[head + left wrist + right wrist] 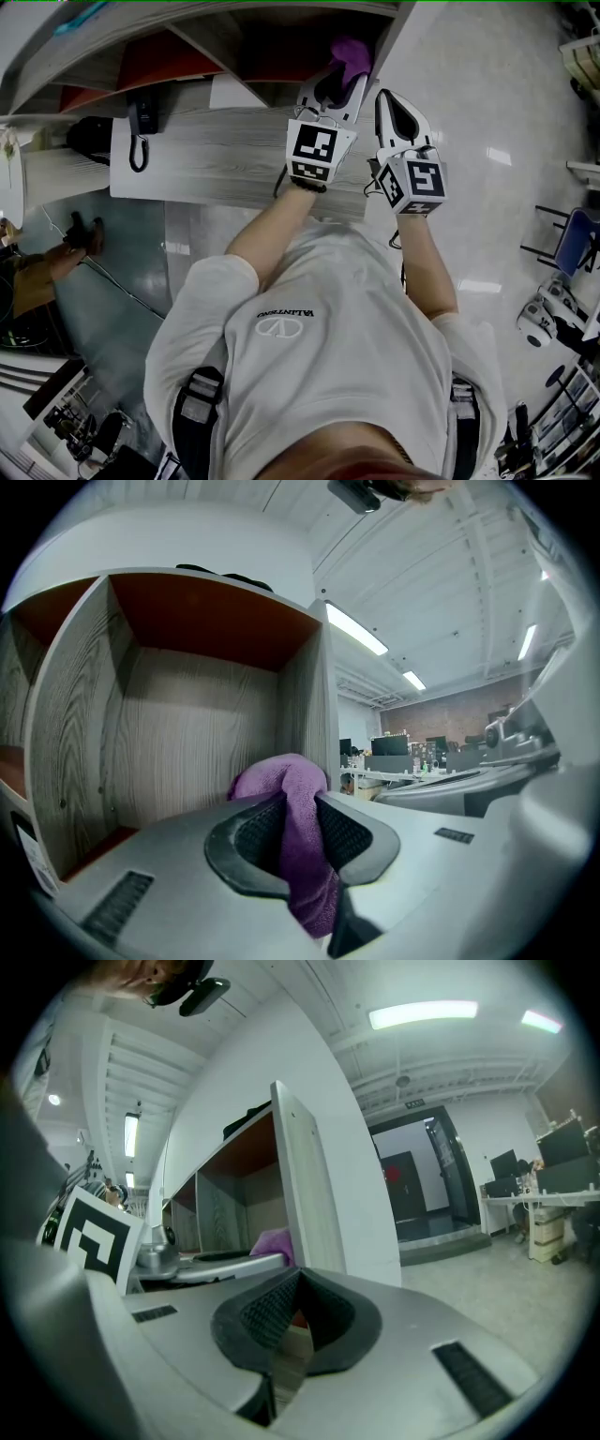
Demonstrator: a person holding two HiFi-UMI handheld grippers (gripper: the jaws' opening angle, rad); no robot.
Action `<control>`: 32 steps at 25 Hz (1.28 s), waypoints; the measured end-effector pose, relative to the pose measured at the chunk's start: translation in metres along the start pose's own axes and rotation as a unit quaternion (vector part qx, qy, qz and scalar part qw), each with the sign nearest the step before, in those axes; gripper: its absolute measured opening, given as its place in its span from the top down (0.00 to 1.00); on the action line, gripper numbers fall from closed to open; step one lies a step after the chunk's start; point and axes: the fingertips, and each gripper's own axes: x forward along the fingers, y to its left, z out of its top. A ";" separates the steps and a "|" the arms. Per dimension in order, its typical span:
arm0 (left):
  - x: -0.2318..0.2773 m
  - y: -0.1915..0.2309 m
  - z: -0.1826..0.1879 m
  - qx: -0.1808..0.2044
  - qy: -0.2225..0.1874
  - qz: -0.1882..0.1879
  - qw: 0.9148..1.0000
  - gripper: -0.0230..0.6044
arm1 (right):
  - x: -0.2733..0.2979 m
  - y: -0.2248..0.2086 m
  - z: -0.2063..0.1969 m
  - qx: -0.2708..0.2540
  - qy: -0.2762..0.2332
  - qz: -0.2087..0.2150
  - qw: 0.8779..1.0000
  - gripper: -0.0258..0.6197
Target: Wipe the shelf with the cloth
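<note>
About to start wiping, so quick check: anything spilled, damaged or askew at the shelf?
Nothing stands out. The shelf compartment looks intact, with no spill visible. The purple cloth is pinched in the left gripper, bunched up in front of the compartment's opening. The right gripper is shut on nothing.

Long ceiling strip lamps (424,1014), above and to the right of the shelf (187,714), give a cool, even light. The head view is dim and greyish, with pale glare patches on the glossy floor (497,155) right of the shelf. Inside the shelf the back wall is softly lit, while its top panel lies in shade. Both gripper views bow the shelf's straight edges and go black at the corners. The purple cloth (291,780) before the shelf is fairly sharp; the lower edge of that view is soft.
</note>
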 end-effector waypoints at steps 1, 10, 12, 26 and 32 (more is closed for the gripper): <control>0.000 0.000 0.001 0.000 -0.001 0.000 1.000 0.84 | 0.000 0.000 0.002 0.000 -0.003 -0.001 1.000 0.96; -0.004 -0.002 0.018 0.006 -0.015 -0.003 1.000 0.84 | 0.000 0.005 0.015 -0.005 -0.016 0.003 1.000 0.96; -0.004 -0.002 0.023 0.009 -0.018 -0.004 1.000 0.84 | -0.001 0.005 0.018 -0.006 -0.020 0.002 1.000 0.96; -0.008 -0.005 0.055 0.018 -0.035 -0.005 0.999 0.84 | -0.008 0.007 0.040 -0.010 -0.041 0.003 0.999 0.96; -0.006 -0.007 0.073 0.025 -0.043 -0.007 0.999 0.84 | -0.007 0.009 0.056 -0.015 -0.050 0.005 0.999 0.96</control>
